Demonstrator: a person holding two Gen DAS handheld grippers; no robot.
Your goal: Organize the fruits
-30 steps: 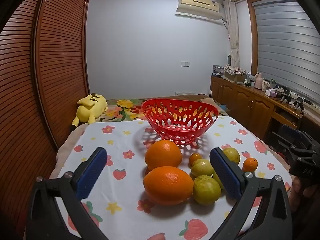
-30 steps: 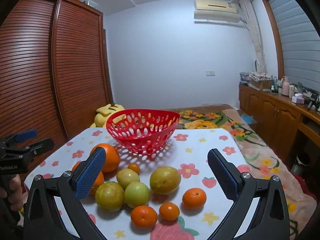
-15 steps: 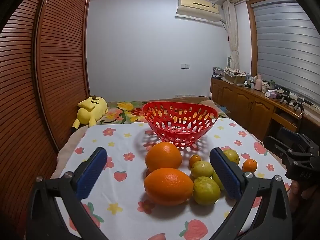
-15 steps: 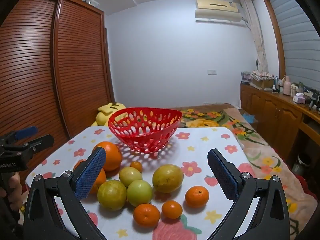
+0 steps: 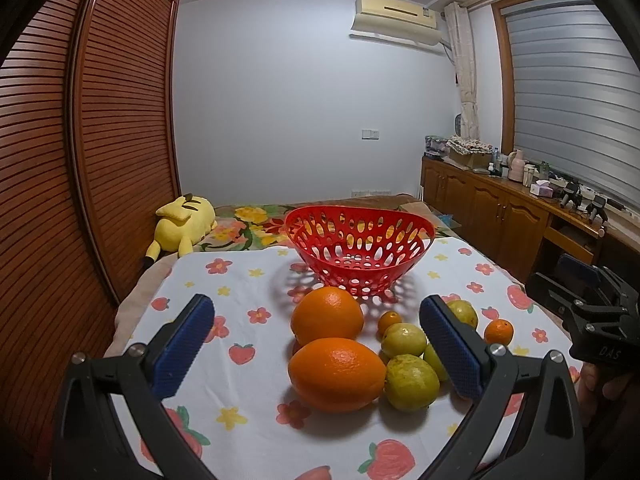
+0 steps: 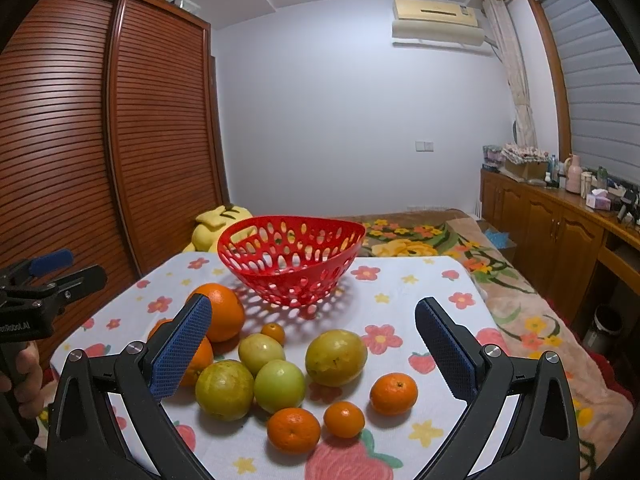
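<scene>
Right wrist view shows the flowered tablecloth (image 6: 420, 292), then the empty red basket (image 6: 292, 268) at its far part, then oranges (image 6: 220, 312), green-yellow fruits (image 6: 336, 358) and small tangerines (image 6: 394, 394) lying loose before the basket. Right gripper (image 6: 312, 354) and left gripper (image 5: 316, 346) are both wide open above the fruits and hold nothing.

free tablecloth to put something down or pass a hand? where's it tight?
Bare cloth left of the two big oranges, out to the table's left edge. Another patch right of the red basket and the small oranges, toward the right edge. Tight: the fruit cluster in front of the basket, green fruits touching. Basket is empty.
</scene>
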